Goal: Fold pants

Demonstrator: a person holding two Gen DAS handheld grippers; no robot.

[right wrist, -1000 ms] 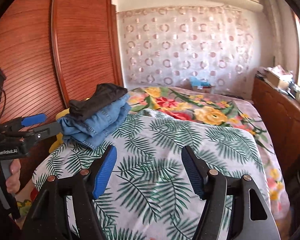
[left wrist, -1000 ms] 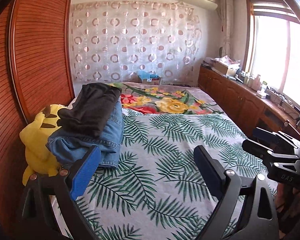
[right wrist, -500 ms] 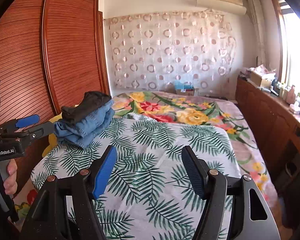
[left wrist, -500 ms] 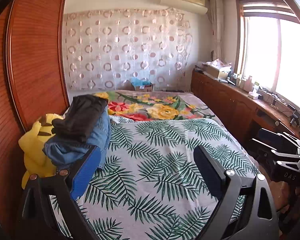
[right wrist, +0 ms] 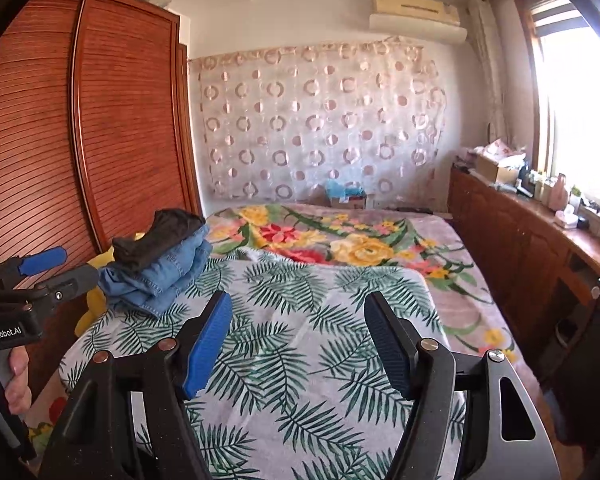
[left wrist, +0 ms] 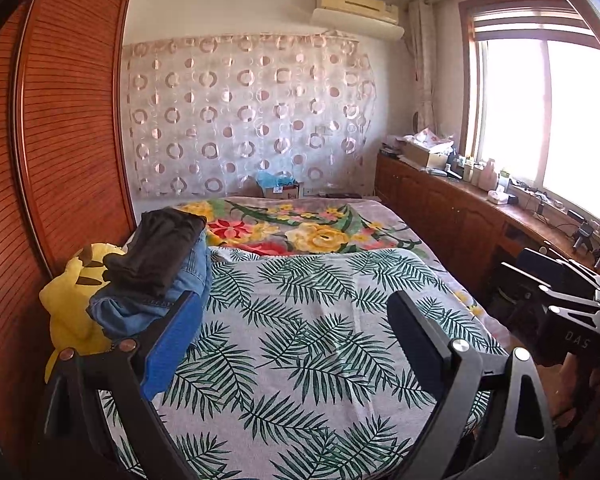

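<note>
A wide bed (left wrist: 300, 360) is being viewed from its near end, covered by a grey sheet printed with green palm fronds (right wrist: 300, 320) over a blanket patterned with red and yellow flowers (right wrist: 340, 240). A tall slatted reddish-wood wardrobe (right wrist: 120, 120) is being seen along the bed's left side, and a low wooden cabinet run (left wrist: 440, 216) along the right under a bright window (left wrist: 540, 120). A stack of folded pants is lying at the bed's left edge: folded blue denim jeans (right wrist: 160, 272) at the bottom, with folded dark brown-black trousers (right wrist: 156, 236) being carried on top. A yellow plush toy with black-tipped ears (left wrist: 72, 296) is being pressed between the stack and the wardrobe. The left gripper (left wrist: 292, 332) is being held above the palm sheet, jaws spread wide with nothing between them; its left finger is overlapping the jeans in view, though contact cannot be confirmed. The right gripper (right wrist: 298, 340) is being held likewise, jaws parted and unloaded, well apart from the stack.
</note>
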